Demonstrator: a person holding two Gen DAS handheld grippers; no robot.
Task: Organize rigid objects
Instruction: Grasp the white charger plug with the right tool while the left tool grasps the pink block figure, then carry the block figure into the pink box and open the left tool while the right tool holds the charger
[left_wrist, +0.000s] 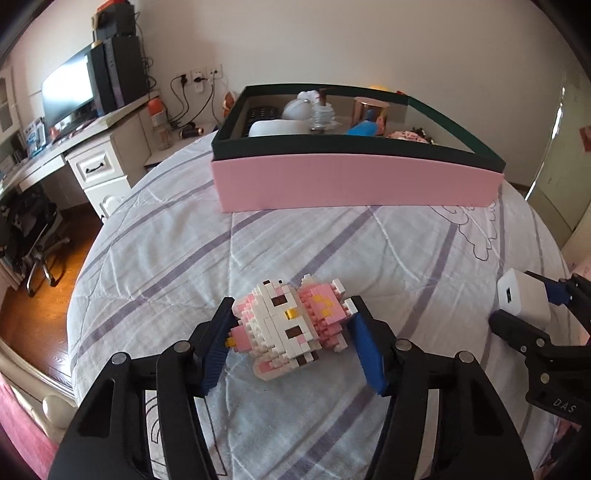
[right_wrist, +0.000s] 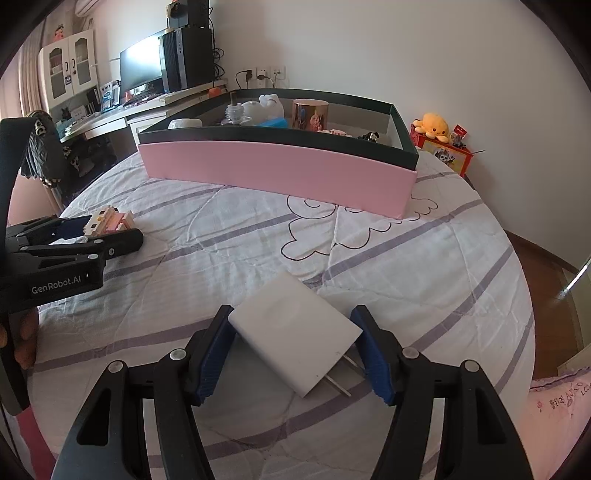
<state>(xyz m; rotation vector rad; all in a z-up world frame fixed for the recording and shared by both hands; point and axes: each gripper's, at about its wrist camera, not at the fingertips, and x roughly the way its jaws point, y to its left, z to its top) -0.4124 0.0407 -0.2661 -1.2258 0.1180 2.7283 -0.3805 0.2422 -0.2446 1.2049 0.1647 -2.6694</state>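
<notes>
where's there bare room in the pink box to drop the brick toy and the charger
The pink box is crowded along its far-left side: white case, bottle, copper cup. Its near-right corner, behind the front wall, looks barer, though the wall hides the floor. The quilt between the box, brick toy and charger is open.

Home bedroom: quilted bed (right_wrist: 258, 236), desk (left_wrist: 74, 144).
</notes>
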